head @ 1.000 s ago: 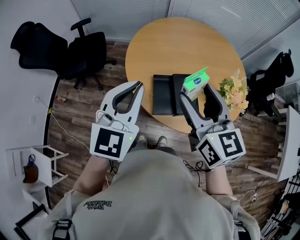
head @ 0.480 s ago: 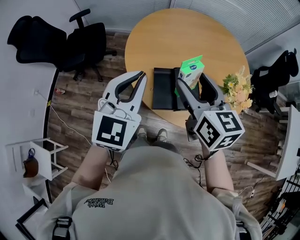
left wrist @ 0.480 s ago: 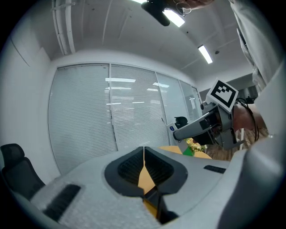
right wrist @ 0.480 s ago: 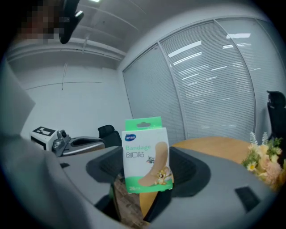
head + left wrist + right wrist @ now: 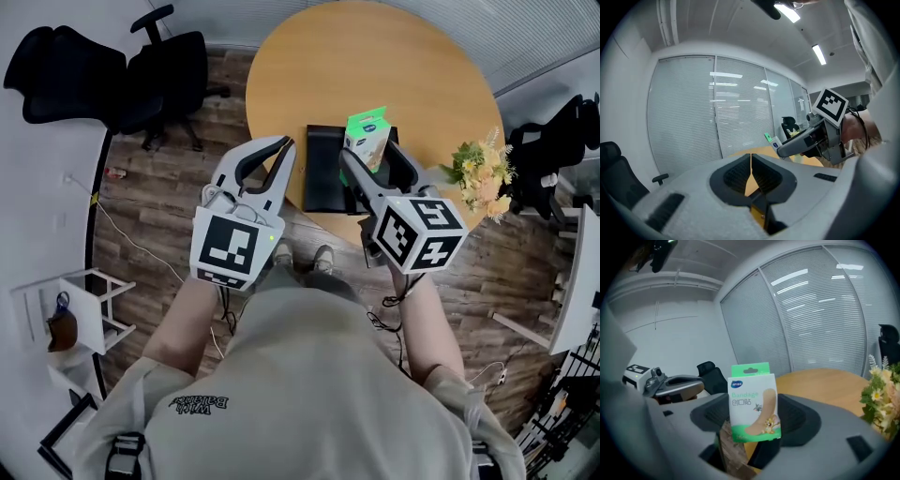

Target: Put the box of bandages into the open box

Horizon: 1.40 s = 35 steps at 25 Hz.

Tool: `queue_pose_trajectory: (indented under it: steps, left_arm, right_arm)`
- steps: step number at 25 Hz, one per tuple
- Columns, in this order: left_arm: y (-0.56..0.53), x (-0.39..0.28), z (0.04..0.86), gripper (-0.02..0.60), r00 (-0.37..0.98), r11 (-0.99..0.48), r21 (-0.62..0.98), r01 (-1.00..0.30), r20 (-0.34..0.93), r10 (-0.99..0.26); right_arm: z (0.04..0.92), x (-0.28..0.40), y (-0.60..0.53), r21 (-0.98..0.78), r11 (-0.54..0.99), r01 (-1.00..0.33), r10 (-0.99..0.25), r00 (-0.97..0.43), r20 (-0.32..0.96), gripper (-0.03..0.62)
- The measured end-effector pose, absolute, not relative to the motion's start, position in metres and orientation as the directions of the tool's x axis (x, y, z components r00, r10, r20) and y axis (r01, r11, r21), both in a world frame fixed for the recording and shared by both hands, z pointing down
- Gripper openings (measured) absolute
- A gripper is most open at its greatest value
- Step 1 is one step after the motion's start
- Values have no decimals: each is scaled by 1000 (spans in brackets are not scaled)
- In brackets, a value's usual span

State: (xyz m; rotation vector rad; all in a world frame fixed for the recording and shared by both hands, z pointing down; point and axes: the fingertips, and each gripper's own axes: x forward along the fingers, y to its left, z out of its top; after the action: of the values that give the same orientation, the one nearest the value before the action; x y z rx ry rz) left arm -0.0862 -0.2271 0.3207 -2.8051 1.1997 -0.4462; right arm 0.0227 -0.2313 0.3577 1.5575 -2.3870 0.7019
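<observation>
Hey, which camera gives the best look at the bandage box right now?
The right gripper view: the bandage box stands upright between the jaws, front print readable. The head view shows it small from above; the left gripper view shows only a distant green-and-white sliver.

On table [image 5: 375, 66]: open box [image 5: 322, 178] at near edge, flowers [image 5: 479, 176] right; bandage box [image 5: 367, 139] over open box.

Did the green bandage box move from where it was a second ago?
Yes. The bandage box, held in the right claw, moved left, away from the flowers and over the open box.
</observation>
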Motion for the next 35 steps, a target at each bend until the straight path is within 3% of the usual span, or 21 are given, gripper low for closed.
queue_pose_trajectory:
  steps: [35]
  left_arm:
    - [-262, -95, 518, 26, 626, -686, 122, -718, 545, -558]
  right_arm:
    - [608, 2, -234, -328, 144, -934, -469, -356, 808, 318]
